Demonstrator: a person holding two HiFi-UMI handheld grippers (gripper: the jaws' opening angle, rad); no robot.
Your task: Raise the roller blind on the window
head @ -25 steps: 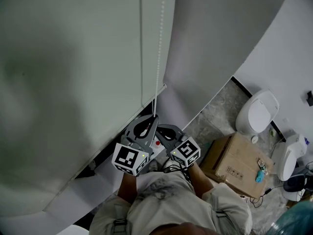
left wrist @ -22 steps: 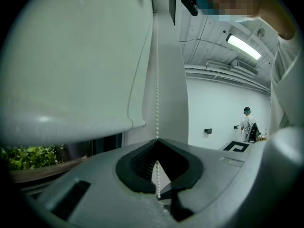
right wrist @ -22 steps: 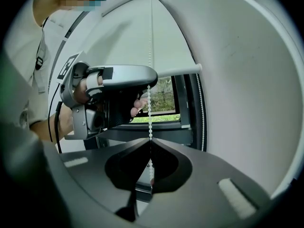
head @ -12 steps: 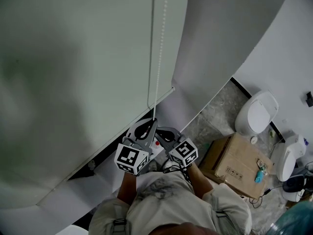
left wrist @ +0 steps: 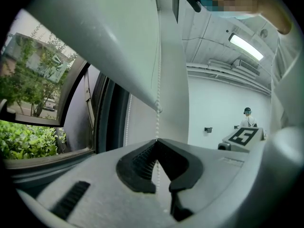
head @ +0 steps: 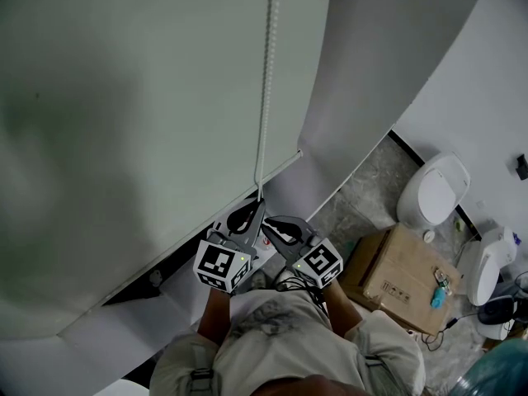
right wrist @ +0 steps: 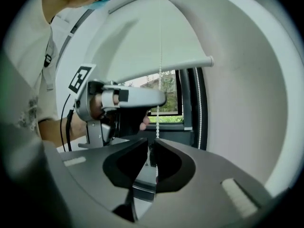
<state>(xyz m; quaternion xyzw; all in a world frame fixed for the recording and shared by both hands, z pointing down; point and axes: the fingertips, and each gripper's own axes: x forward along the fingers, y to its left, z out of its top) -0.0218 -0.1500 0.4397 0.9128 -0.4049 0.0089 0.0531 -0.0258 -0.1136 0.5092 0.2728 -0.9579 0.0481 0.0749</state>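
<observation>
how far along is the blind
Done: the blind's bottom bar hangs partway up, window glass showing below. In hand: left claw is shut on the bead chain; right claw stands slightly open around it. Left: much fabric hangs unrolled, so more pulls likely.

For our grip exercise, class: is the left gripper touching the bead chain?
Touching. The left gripper view shows the left gripper closed on the bead chain.

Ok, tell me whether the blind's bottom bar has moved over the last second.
Yes. In the head view the bottom bar has slid right, its end nearer the toilet, which stays put.
</observation>
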